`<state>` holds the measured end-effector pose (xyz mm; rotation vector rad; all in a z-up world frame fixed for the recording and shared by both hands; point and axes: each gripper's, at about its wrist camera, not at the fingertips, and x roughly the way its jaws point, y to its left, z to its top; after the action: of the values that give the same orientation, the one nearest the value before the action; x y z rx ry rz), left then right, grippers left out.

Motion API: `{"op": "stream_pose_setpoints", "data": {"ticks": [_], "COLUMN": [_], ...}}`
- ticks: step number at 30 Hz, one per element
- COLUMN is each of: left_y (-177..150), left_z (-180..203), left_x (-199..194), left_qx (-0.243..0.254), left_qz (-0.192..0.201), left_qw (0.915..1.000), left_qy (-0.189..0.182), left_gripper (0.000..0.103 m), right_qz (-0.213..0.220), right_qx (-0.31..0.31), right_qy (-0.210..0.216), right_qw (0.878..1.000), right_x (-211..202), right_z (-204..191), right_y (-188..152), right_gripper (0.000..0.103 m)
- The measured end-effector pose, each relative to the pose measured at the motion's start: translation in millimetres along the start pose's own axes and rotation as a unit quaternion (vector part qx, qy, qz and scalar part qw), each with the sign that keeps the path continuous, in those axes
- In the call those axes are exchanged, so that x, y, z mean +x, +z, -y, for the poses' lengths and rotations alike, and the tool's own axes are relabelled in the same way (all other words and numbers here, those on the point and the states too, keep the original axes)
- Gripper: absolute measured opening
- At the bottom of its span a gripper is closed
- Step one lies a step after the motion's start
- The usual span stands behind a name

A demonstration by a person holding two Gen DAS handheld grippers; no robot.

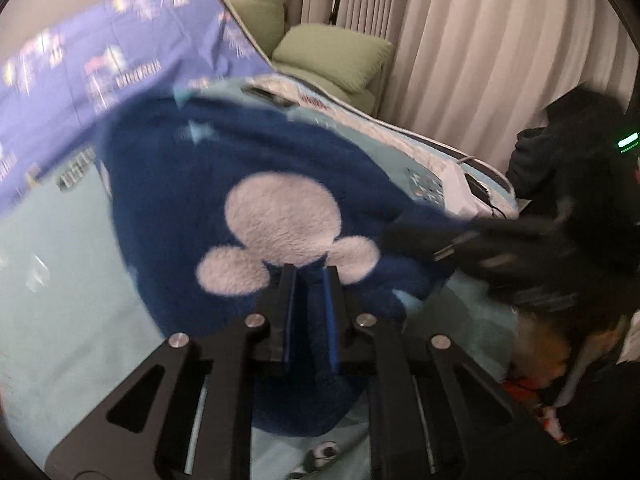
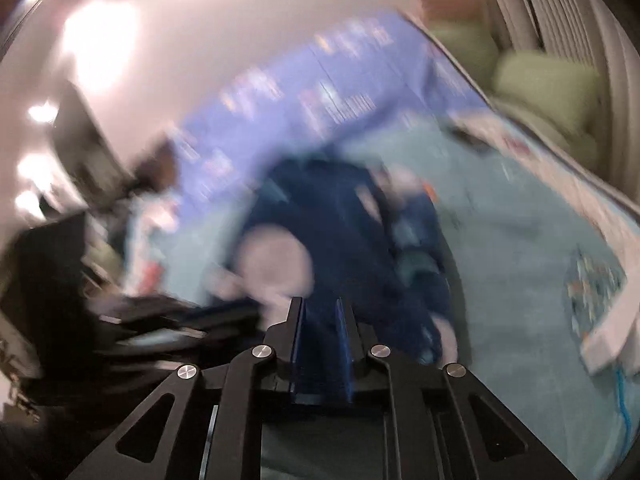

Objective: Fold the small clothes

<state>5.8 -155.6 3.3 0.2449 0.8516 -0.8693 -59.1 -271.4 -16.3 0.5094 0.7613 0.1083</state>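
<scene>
A dark blue fleece garment (image 1: 256, 168) with a white mouse-head patch (image 1: 284, 220) is spread over the light blue bedsheet (image 1: 60, 248). My left gripper (image 1: 312, 276) is shut on its near edge, with blue fleece pinched between the narrow fingers. At the right of the left wrist view, the blurred black right gripper (image 1: 452, 246) grips the garment's right side. The right wrist view is badly blurred. There the garment (image 2: 344, 224) runs up from my right gripper (image 2: 320, 308), which is shut with blue fabric between its fingers. The left gripper (image 2: 160, 320) is a dark smear at the left.
A purple patterned quilt (image 1: 100, 52) lies at the back of the bed. Green cushions (image 1: 332, 52) and pale curtains (image 1: 480, 40) stand beyond it. A white device with a cable (image 1: 460, 184) rests on the bed's right edge. A person in dark clothes (image 1: 560, 152) is at the right.
</scene>
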Motion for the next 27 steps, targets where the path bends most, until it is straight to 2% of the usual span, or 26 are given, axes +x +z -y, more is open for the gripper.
{"op": "stream_pose_setpoints", "data": {"ticks": [2,6,11,15,18,22,27], "left_y": [-12.0,-15.5,-11.4,1.9,17.8,39.8,55.9], "left_z": [-1.5,3.8,10.6,17.5,10.8,-20.4,-81.4], "left_x": [14.2,17.6,7.4,-22.8,-47.9,-52.0,-15.4], "left_qx": [-0.005,-0.006,0.031,0.066,0.065,0.033,-0.063], "left_qz": [-0.001,0.009,0.021,0.054,0.093,0.106,0.068], "left_qw": [0.9998,0.9998,0.9993,0.9961,0.9934,0.9925,0.9943], "left_qy": [-0.019,-0.018,0.007,0.021,0.021,0.053,0.051], "left_gripper": [0.014,0.014,0.014,0.015,0.023,0.026,0.026], "right_qz": [0.005,0.004,-0.006,0.034,0.050,0.045,0.013], "right_qx": [0.044,0.055,0.027,-0.029,-0.064,-0.081,-0.067], "right_qy": [0.025,0.029,0.025,0.030,0.018,0.028,0.031], "right_qw": [0.999,0.998,0.999,0.999,0.997,0.995,0.997], "right_x": [10.3,7.5,-4.9,-29.3,-31.9,-17.5,19.7], "right_z": [21.2,26.1,14.9,-9.5,-25.0,-35.1,-27.7], "right_y": [-11.5,-13.9,-3.0,28.3,48.3,72.0,87.7], "right_gripper": [0.010,0.010,0.011,0.014,0.014,0.014,0.017]}}
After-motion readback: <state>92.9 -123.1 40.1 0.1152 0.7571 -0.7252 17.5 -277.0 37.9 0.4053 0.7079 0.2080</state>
